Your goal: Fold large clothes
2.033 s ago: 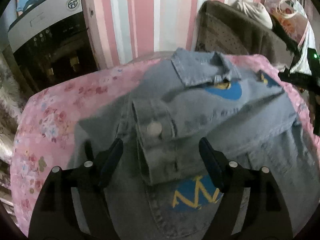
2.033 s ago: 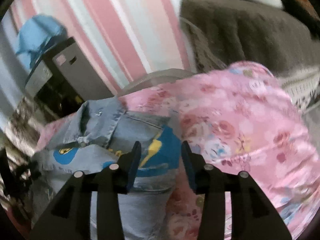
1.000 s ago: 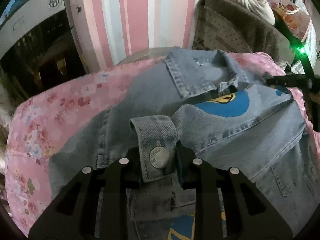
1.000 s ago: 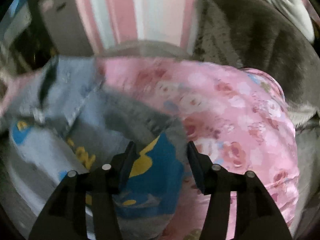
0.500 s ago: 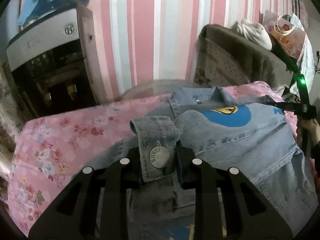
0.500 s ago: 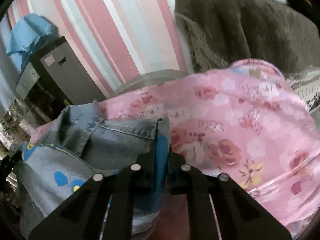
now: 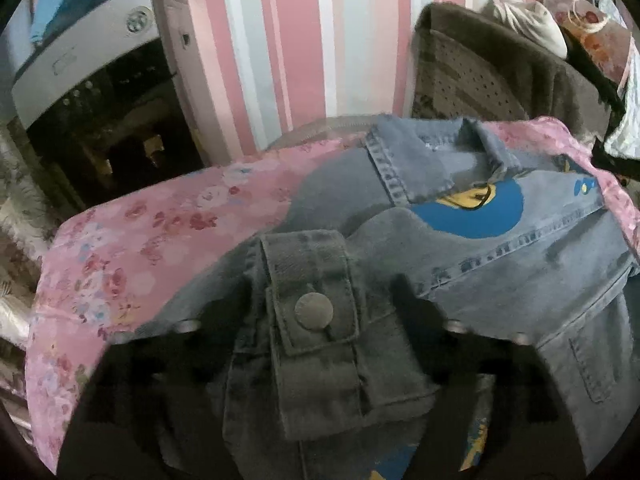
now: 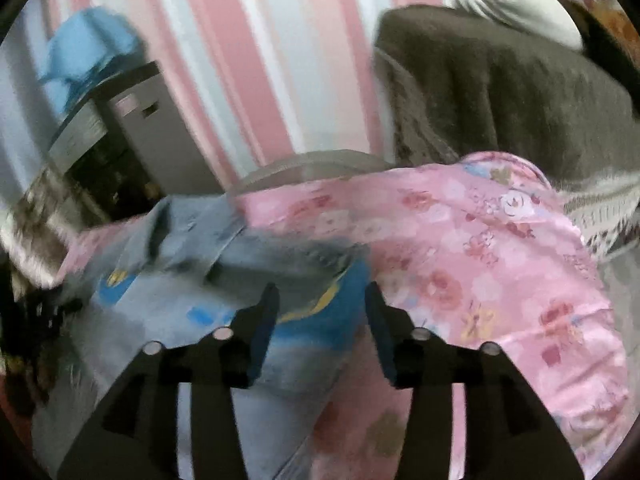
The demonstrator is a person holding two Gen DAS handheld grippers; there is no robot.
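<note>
My left gripper (image 7: pixel 316 320) has just spread; jaws stand wide, the buttoned sleeve cuff (image 7: pixel 316 308) loose between them. Faded blue denim jacket (image 7: pixel 500 240) lies on the pink floral cloth (image 7: pixel 132 248), collar far. My right gripper (image 8: pixel 320 320) has just opened, straddling the jacket's right edge without pinching. Left is nearer the sleeve.

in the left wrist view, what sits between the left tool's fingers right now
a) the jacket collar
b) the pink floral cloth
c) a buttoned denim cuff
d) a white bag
c: the buttoned denim cuff of the denim jacket lies between the fingers of the left tool, whose jaws have just been opening and stand clear of it.
</note>
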